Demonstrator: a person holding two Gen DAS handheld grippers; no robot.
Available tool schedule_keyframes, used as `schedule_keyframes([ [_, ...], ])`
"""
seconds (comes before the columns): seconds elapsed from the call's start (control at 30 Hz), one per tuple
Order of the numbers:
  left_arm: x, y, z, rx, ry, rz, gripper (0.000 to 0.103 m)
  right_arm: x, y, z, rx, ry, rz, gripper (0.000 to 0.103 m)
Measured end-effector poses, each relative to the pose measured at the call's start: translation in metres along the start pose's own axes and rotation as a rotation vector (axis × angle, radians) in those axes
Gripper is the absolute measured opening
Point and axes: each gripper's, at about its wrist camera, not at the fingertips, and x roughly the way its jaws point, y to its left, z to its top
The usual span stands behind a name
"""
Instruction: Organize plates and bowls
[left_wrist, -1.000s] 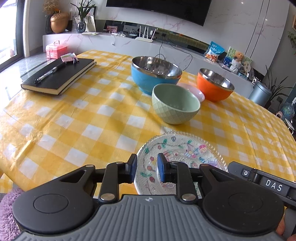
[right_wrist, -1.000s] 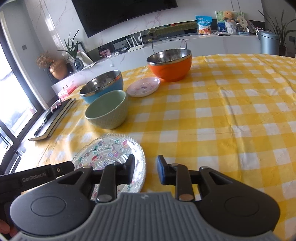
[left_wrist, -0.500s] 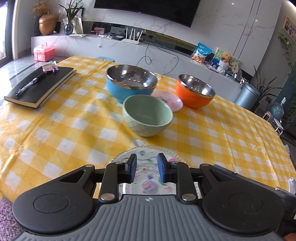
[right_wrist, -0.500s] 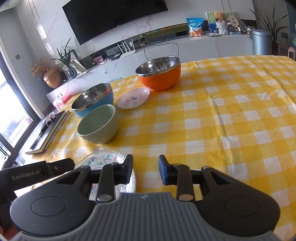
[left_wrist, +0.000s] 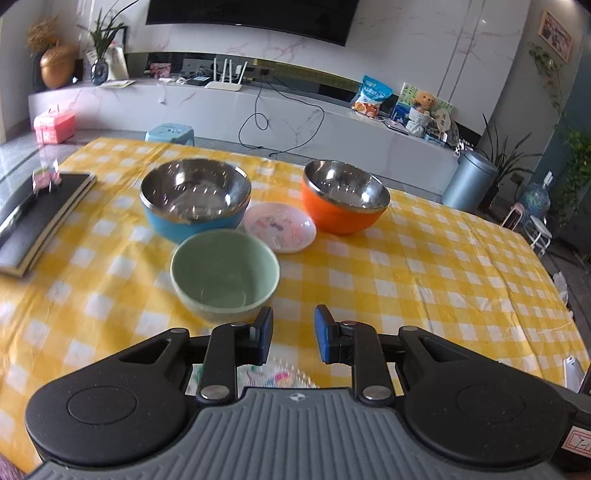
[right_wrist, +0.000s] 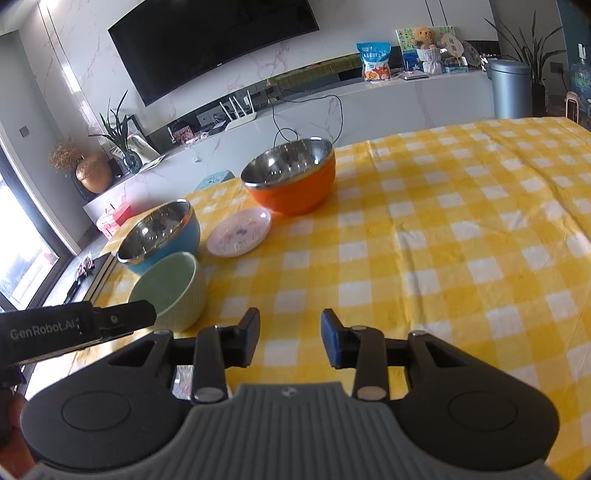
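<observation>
Both grippers are held above the near edge of the desk (left_wrist: 424, 266), the left gripper (left_wrist: 293, 334) and right gripper (right_wrist: 289, 338) each with fingers parted and nothing between them. A green bowl (left_wrist: 224, 275) is seen just ahead of the left gripper, a blue bowl (left_wrist: 195, 201) behind it, a pink plate (left_wrist: 280, 226) between the blue bowl and an orange bowl (left_wrist: 345, 197). A patterned glass plate (left_wrist: 275, 376) is largely hidden beneath the left gripper.

Black tongs (left_wrist: 293, 334) with blue pads (silver screws), ribbed grey body, "GenRobot.AI" lettering.
</observation>
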Motion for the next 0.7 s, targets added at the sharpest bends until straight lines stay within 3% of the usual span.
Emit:
schedule_keyframes([
  [0.37,0.039,-0.011,0.044,0.177,0.026,0.043,0.027,0.025,-0.006,0.040,0.009,-0.020,0.021,0.037],
  [0.7,0.075,-0.018,0.061,0.431,0.072,0.052,0.027,0.061,-0.007,0.067,0.043,0.004,0.045,0.037],
])
